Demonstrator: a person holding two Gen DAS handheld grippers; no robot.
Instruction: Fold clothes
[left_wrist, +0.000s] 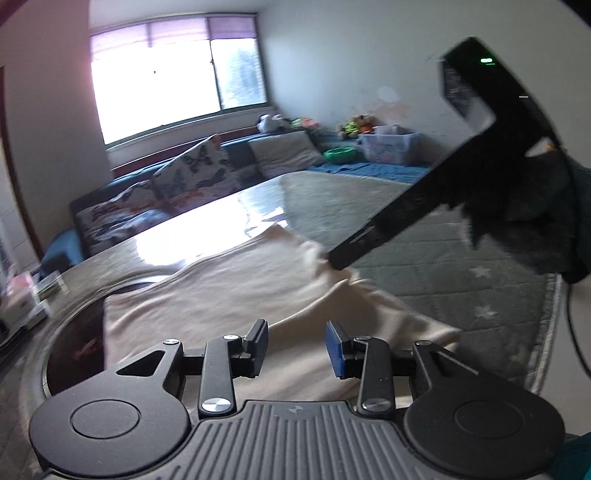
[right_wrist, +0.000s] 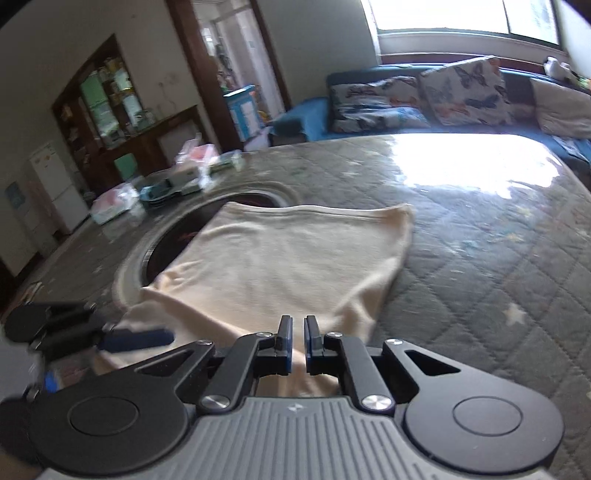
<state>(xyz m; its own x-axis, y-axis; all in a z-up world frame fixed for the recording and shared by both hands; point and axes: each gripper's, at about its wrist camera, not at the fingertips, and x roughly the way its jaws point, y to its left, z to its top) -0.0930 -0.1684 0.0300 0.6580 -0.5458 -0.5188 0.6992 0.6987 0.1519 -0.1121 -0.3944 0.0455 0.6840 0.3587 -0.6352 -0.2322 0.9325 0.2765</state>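
A cream garment lies partly folded on the quilted grey table cover. My left gripper is open just above its near edge, holding nothing. My right gripper comes in from the upper right in the left wrist view and pinches the garment's far edge, lifting it. In the right wrist view the garment spreads ahead, and my right gripper is nearly shut on a fold of cloth. The left gripper shows at the lower left, over the garment's near corner.
A round dark opening in the table lies under the garment's left part. Boxes and packets sit on the table's far left. A blue sofa with butterfly cushions stands behind. The quilted cover extends right.
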